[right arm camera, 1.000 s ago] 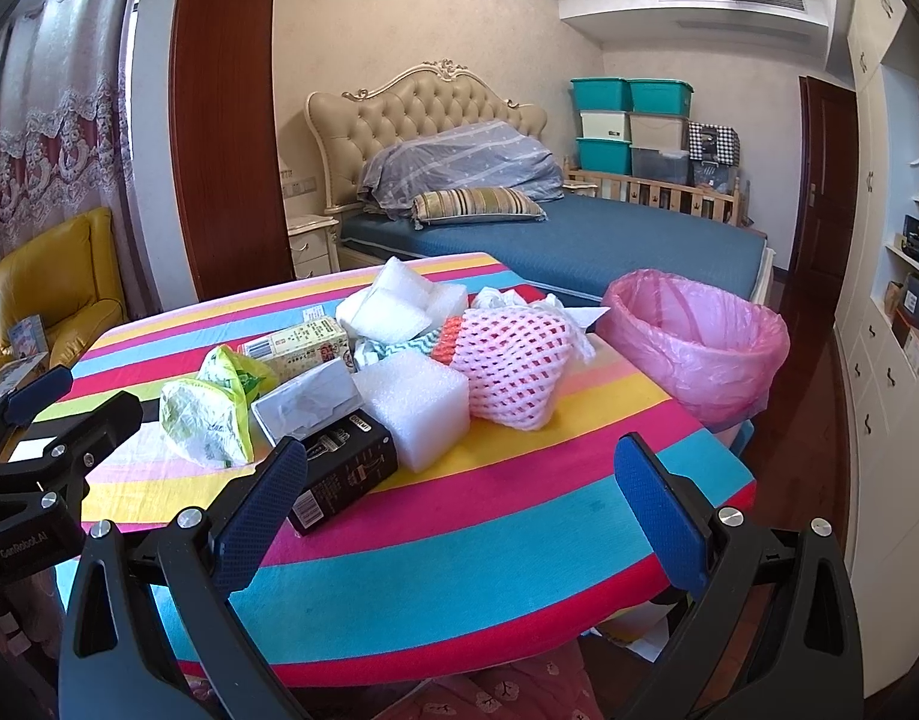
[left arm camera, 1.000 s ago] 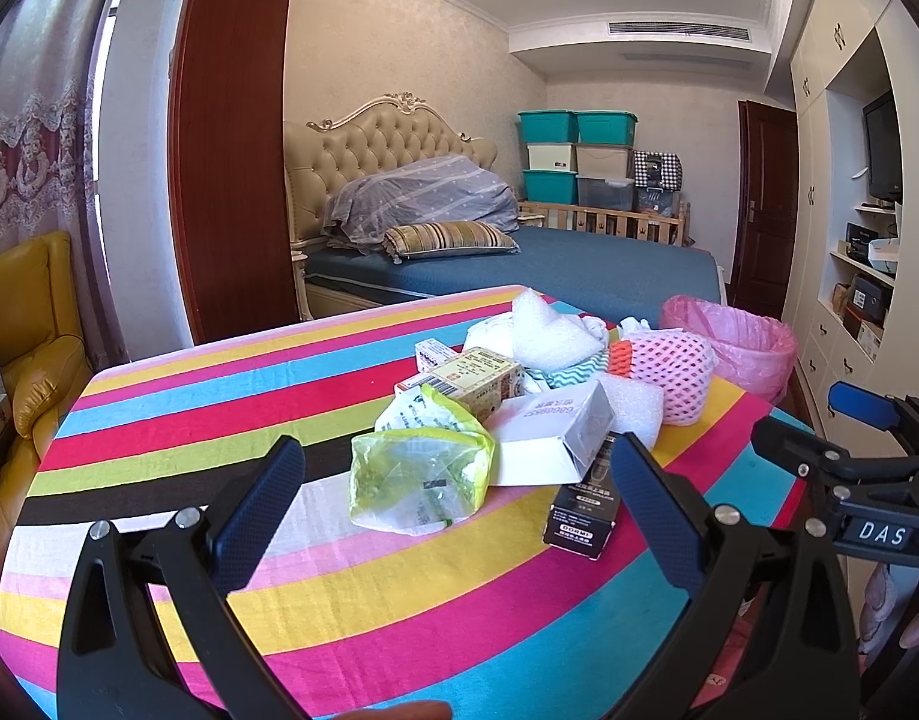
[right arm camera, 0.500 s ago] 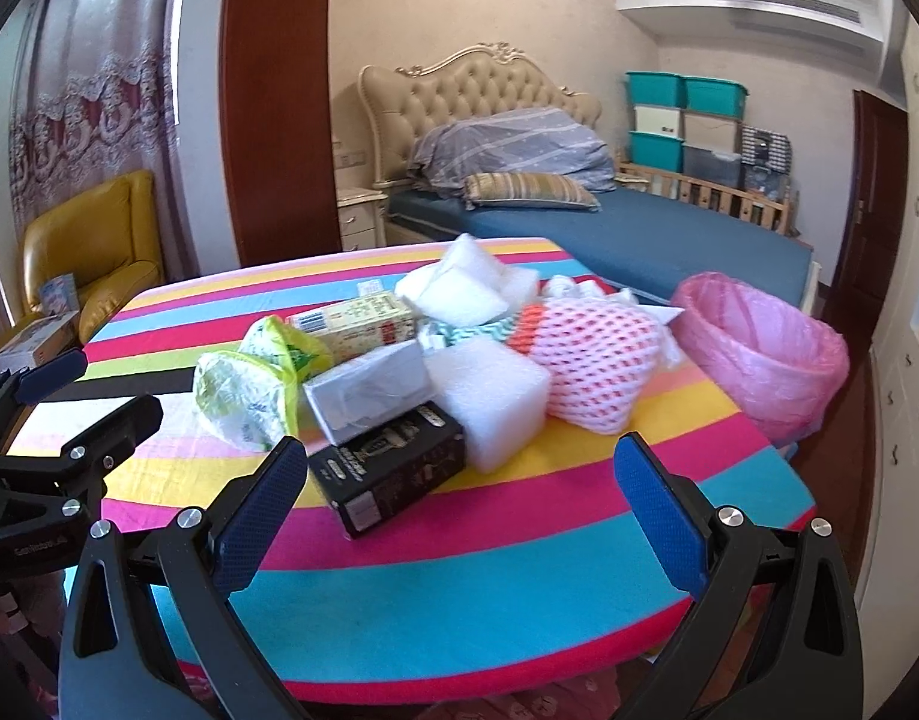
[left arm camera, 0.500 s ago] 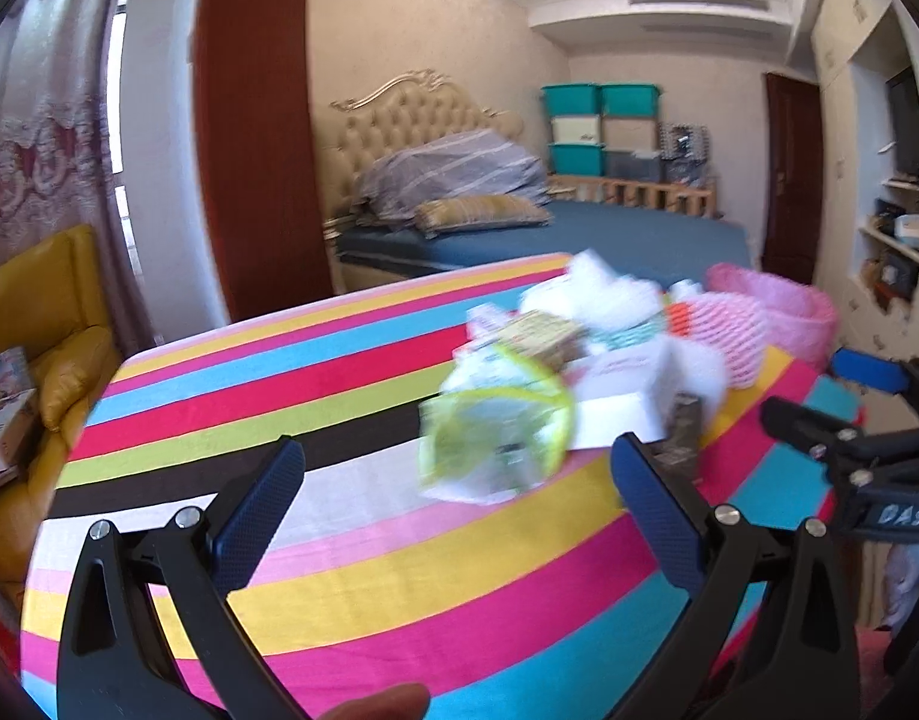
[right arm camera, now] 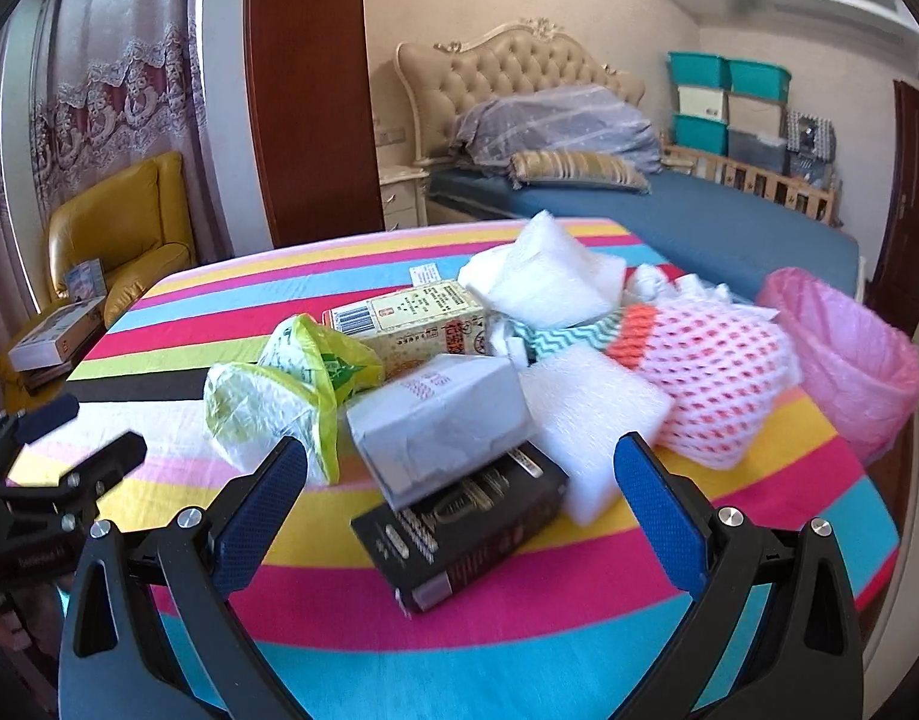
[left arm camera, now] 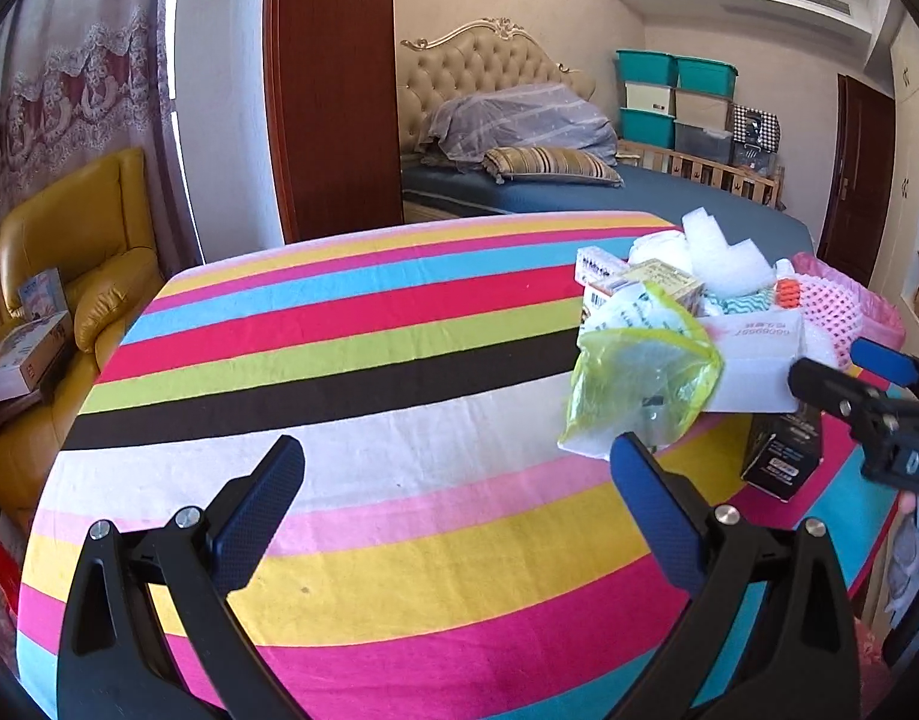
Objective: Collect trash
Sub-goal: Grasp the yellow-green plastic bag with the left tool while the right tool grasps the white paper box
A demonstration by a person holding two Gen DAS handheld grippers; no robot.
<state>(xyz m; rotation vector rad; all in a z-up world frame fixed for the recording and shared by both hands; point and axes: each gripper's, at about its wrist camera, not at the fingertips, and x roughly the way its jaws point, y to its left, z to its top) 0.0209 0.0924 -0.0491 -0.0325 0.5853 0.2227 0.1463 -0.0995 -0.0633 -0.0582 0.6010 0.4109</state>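
Observation:
A heap of trash lies on the striped tablecloth point(left arm camera: 351, 396): a yellow-green plastic bag point(right arm camera: 267, 396), a grey-white carton point(right arm camera: 441, 420), a black box point(right arm camera: 459, 534), a white foam block point(right arm camera: 591, 414), a pink foam net point(right arm camera: 717, 372), a yellow printed carton point(right arm camera: 423, 324) and bubble wrap point(right arm camera: 543, 282). My right gripper point(right arm camera: 459, 510) is open, its fingers either side of the black box and grey carton, a little short of them. My left gripper point(left arm camera: 453, 510) is open over bare cloth, left of the bag point(left arm camera: 639, 384). A pink-lined bin point(right arm camera: 843, 348) stands past the table's right edge.
A yellow armchair point(left arm camera: 69, 258) with boxes on it stands left of the table. Behind the table are a bed point(left arm camera: 579, 180), stacked teal storage bins point(left arm camera: 669, 90) and a dark wooden door panel point(left arm camera: 333, 84). The left half of the cloth is bare.
The left gripper has swung left, so the trash heap now sits at its right edge. The right gripper has moved closer to the heap and turned left; the black box and grey carton now lie between its fingers.

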